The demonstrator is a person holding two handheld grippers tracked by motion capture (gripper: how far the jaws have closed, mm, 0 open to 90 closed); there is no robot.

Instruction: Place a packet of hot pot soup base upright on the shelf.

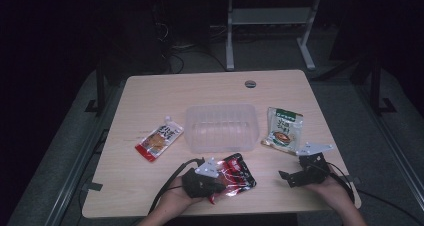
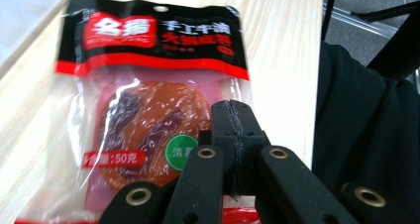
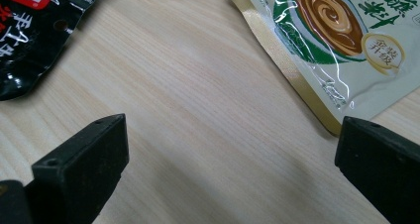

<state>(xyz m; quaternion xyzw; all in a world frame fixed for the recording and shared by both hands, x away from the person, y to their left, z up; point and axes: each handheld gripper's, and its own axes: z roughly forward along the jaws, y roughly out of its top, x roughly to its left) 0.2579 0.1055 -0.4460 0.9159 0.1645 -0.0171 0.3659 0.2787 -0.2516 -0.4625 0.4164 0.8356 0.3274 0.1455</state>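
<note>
Left tongs point(image 2: 233, 135) clamped on our black-red packet's point(image 2: 153, 100) bottom edge, low over table point(image 1: 150, 93). Right tongs point(image 3: 228, 159) gaping, idle; green pouch point(image 3: 341, 40) just beyond. Clear tub point(image 1: 222, 126) ahead. Risk: our thin edge grip slips, glossy film slides out.

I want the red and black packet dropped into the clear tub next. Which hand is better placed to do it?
Left. The left gripper already has its jaws shut on the red and black packet, right beside the clear tub. The right gripper sits open over bare table, holding nothing.
</note>
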